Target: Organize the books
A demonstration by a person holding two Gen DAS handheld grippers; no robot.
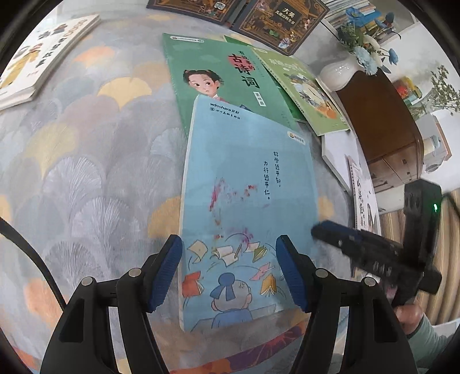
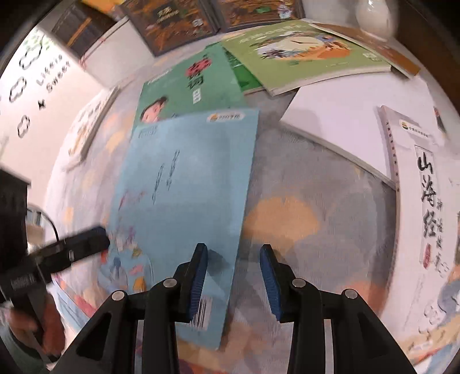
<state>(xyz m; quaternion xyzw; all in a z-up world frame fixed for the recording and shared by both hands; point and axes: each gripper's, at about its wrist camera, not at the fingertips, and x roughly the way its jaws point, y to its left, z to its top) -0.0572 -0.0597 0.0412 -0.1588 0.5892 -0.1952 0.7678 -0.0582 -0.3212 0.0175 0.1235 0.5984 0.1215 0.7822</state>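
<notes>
A light blue book (image 1: 244, 207) lies on the patterned carpet, partly over a green book with a girl's face (image 1: 218, 83). My left gripper (image 1: 228, 273) is open, its blue pads on either side of the blue book's near end, just above it. My right gripper (image 2: 233, 283) is open over the blue book's (image 2: 184, 201) right edge, one pad above the cover, the other above the carpet. The right gripper also shows in the left wrist view (image 1: 373, 253) at the right.
A light green book (image 1: 310, 92) overlaps the green one. Dark illustrated books (image 1: 276, 23) lie at the back, a white book (image 1: 37, 57) at the left, a white calligraphy book (image 2: 425, 207) at the right. A white vase (image 1: 339, 74) stands on a brown cabinet (image 1: 382, 126).
</notes>
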